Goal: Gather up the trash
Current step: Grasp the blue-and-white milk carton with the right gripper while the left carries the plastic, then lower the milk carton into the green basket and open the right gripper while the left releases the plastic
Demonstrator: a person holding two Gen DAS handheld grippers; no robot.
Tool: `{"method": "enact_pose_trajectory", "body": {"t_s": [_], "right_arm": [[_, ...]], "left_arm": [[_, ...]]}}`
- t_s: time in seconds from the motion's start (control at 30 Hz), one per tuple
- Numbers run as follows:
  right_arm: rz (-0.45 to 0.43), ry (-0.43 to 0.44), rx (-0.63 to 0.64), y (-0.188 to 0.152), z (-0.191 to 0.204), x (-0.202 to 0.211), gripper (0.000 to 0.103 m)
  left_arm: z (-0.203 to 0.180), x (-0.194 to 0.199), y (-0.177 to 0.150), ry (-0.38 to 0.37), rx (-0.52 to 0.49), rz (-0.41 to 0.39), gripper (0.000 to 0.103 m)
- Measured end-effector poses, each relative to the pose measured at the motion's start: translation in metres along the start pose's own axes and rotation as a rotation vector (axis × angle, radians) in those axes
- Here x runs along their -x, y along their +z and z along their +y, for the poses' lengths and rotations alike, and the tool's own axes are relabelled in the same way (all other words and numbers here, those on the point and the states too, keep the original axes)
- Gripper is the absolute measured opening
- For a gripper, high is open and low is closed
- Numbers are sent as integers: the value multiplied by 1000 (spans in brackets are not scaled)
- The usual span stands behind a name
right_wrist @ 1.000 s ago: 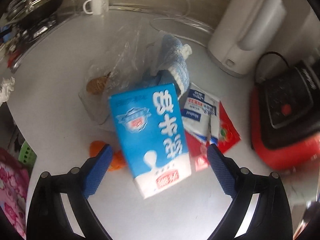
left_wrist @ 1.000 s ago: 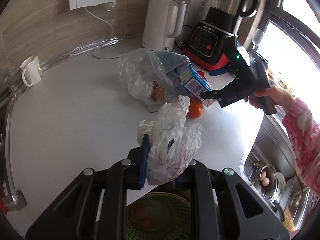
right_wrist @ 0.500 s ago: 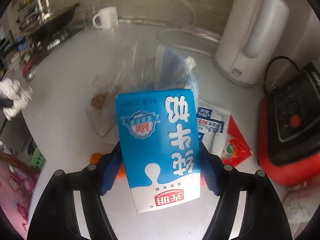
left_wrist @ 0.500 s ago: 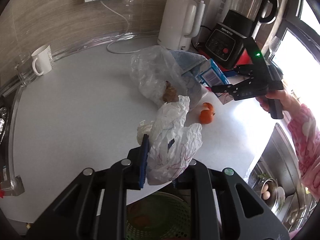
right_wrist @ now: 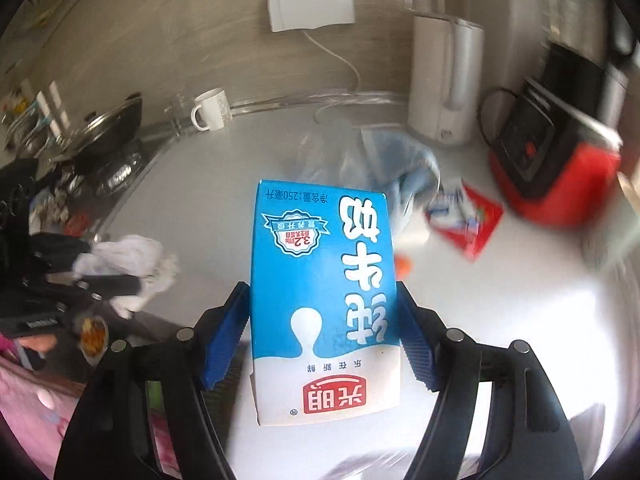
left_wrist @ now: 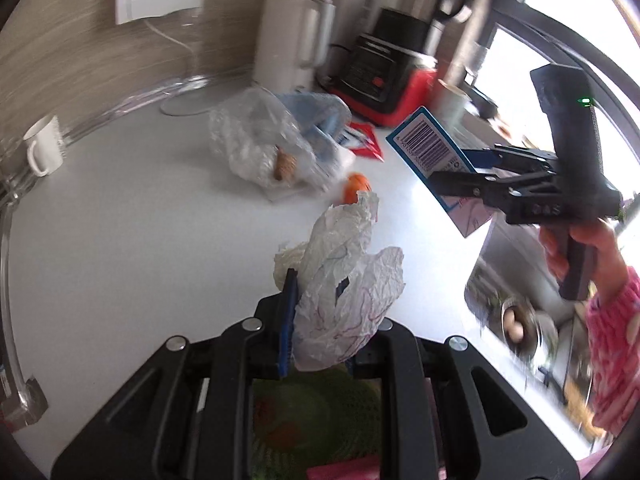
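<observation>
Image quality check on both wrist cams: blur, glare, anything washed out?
Left wrist: window blown out, clear bag and blender motion-smeared, crumpled paper sharp. Right wrist: milk carton crisp, background smeared, worst at right edge.

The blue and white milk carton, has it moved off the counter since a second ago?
Yes. The blue and white milk carton is now clamped in the right gripper and lifted off the white countertop.

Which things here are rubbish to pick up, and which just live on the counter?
Rubbish:
milk carton, held in the right gripper
crumpled paper, held in the left gripper
plastic bag
orange peel
red packet

Just there:
mug
kettle
blender
</observation>
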State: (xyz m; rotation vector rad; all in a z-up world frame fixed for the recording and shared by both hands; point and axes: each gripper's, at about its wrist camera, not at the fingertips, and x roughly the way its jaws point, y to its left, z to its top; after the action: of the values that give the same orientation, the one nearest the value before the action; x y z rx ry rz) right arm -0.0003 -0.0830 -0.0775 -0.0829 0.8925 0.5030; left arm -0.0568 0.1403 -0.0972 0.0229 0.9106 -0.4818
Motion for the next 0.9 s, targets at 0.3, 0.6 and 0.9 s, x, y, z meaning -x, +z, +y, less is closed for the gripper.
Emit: {"method": "enact_pose_trajectory", "body": {"t_s": [0.3,0.6,0.9], "right_arm": [[-26,-59,-335,-94,95,31,71],[-48,-133,-494,-152,149,45,71],[-62,-187,-524,-171,169,59,71]], "left_arm": [[10,19,-70,-148,-141,81,19],[12,-31,-133,-181,-225,257,21],[6,-39,-131,-167,-212,255,75]]}}
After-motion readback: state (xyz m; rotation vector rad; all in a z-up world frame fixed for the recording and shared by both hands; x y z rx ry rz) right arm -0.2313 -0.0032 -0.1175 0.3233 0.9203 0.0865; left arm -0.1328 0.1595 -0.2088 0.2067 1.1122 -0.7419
